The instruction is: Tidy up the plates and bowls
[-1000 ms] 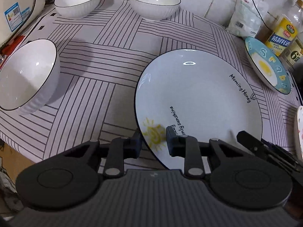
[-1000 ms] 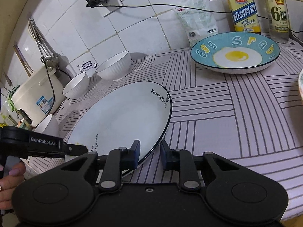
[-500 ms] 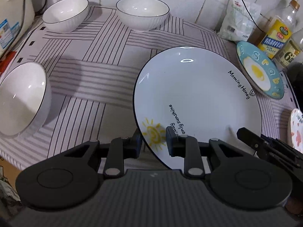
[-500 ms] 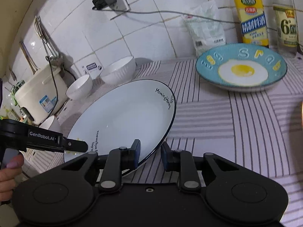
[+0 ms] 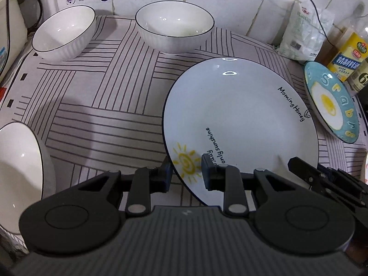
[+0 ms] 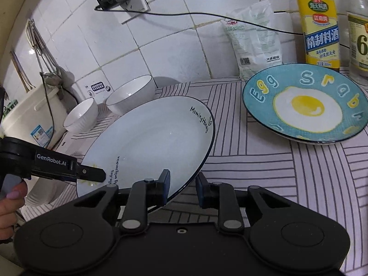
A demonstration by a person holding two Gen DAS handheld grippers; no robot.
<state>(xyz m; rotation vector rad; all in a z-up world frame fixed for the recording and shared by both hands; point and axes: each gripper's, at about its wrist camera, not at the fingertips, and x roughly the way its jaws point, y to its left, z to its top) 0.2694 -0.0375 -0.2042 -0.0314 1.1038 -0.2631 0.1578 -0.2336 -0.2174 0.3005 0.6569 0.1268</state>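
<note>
Both tools clenched on near rim of large white round ceramic plate, left tool at sun print, right tool opposite; blue egg-print plate upper right, nearer right tool

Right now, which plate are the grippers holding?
The white plate with the sun drawing; both grippers pinch its near rim. The blue egg plate sits untouched by the bottles.

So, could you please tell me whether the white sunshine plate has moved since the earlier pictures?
Yes. In the right wrist view the white plate, held by both grippers, has come closer to the egg plate and sits higher against the bowls.
</note>
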